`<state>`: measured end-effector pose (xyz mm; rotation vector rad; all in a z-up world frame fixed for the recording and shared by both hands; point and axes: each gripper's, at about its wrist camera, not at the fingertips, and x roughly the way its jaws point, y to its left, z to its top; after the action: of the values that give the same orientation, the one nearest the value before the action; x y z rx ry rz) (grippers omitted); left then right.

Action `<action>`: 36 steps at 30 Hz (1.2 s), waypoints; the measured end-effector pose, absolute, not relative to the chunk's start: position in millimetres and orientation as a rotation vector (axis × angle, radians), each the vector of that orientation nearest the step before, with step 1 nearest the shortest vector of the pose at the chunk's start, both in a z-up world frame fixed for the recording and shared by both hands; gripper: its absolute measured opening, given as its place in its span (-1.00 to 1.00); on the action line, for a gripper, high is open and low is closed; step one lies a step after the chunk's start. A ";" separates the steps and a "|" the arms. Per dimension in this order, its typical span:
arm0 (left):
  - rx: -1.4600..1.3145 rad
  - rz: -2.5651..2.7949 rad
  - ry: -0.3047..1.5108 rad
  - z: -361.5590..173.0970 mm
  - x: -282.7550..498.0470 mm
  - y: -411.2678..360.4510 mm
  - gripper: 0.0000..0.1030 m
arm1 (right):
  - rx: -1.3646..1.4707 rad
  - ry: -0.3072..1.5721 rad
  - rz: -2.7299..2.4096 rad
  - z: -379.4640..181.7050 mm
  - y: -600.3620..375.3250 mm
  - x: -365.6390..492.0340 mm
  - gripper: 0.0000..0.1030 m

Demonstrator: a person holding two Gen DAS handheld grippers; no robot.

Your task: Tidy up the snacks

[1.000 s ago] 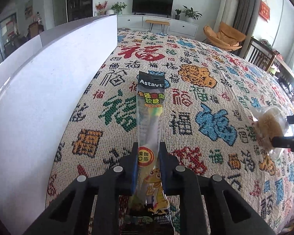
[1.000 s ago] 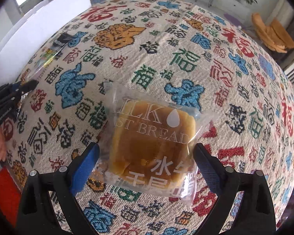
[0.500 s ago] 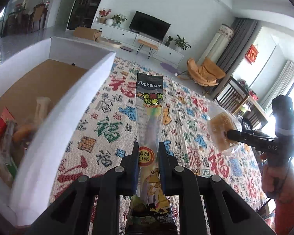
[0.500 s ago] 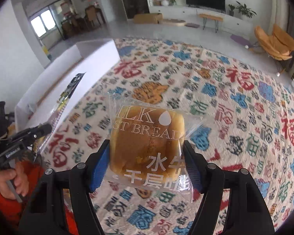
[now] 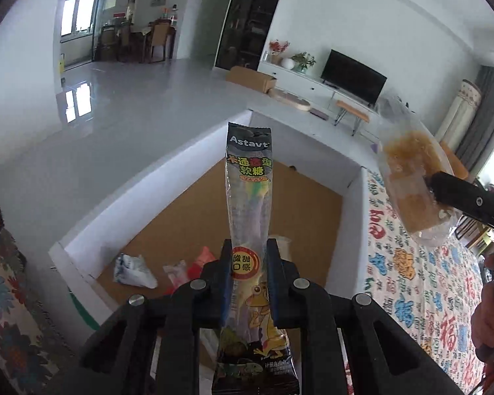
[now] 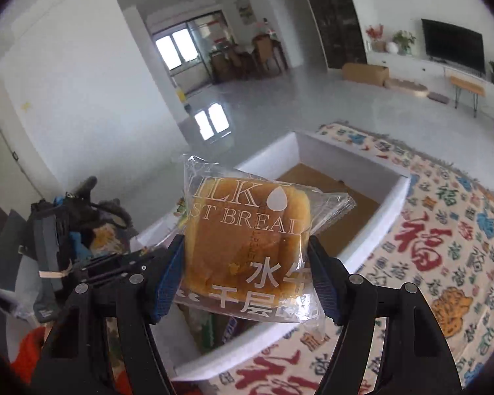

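Left wrist view: the left gripper [image 5: 249, 273] stays clamped tight on the long gummy candy packet [image 5: 249, 197], and where a second ago the patterned cloth [image 5: 421, 283] lay under it, the open white box [image 5: 187, 151] now sits below and beyond its jaws. Half a second back the box was off to the left side; now the packet stands upright right over its brown floor. Off to the right of these jaws, the right gripper [image 6: 245, 273] holds the one wrapped milk toast bread [image 6: 247, 240], its blue pads pressed on both sides of the loaf; a second ago those jaws stood wide with the bread lying flat on the cloth. In the right wrist view the bread hangs above the near wall of the box.

The surface is a cream cloth woven with red, blue, green and orange characters, and the box rests on it. Behind lies a grey tiled floor, a TV [image 5: 354, 74] on a white cabinet, and a cardboard carton [image 5: 250, 79].

Count: two grippers, one candy packet, one bread, one box, with several loose wrappers on its floor, too jumbled to number.
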<state>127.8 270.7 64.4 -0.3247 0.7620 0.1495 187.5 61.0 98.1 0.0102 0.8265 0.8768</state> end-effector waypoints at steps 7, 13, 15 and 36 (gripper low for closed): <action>-0.312 0.224 0.781 25.5 121.2 287.8 0.62 | -0.004 0.899 0.867 48.8 116.3 202.0 0.55; -0.184 0.332 0.770 35.9 114.3 266.7 0.78 | -0.041 0.868 0.812 58.3 96.8 191.0 0.55; -0.140 0.364 0.740 44.6 107.6 256.0 0.84 | -0.065 0.854 0.795 64.7 93.7 186.1 0.55; -0.154 0.435 0.774 64.1 87.7 241.0 0.94 | -0.232 0.834 0.745 80.6 84.1 148.4 0.64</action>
<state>87.7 241.0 64.1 -0.1537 0.7738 0.4355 148.4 84.0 80.6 -0.2318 0.8341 0.7453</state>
